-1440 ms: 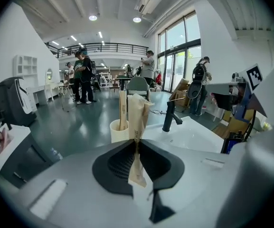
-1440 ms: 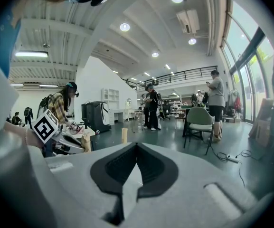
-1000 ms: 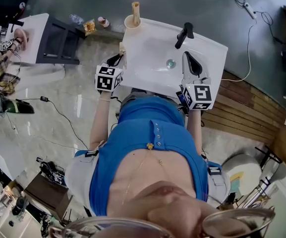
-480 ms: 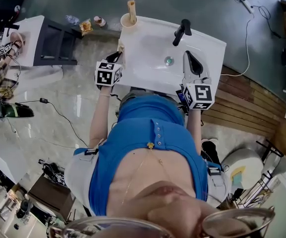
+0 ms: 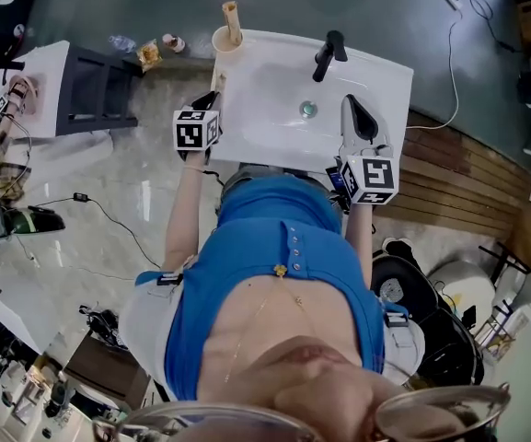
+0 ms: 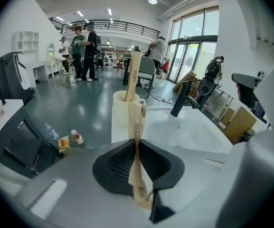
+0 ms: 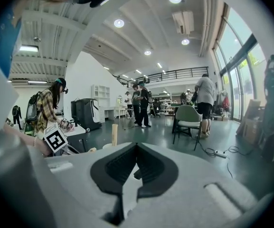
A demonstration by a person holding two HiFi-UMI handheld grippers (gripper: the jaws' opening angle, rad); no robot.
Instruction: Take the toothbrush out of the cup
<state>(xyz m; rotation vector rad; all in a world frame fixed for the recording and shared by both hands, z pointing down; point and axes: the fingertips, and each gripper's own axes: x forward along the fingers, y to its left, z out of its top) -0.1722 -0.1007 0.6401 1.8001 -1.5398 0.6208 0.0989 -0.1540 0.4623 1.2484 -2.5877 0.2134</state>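
Sink: toothbrush in cup beyond left gripper's jaws, perhaps round paper wrapper.

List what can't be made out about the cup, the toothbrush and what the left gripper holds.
- The cup: its own wall hides the inside in the left gripper view, and it is too small in the head view.
- The toothbrush in it: a paper wrapper hides its head everywhere.
- The paper sleeve in the left gripper: contents covered, print too small.
- Right gripper view: the right gripper hides most of the cup.

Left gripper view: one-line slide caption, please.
Left gripper clamps a paper-wrapped strip, facing the cup holding a wrapped toothbrush on the sink.
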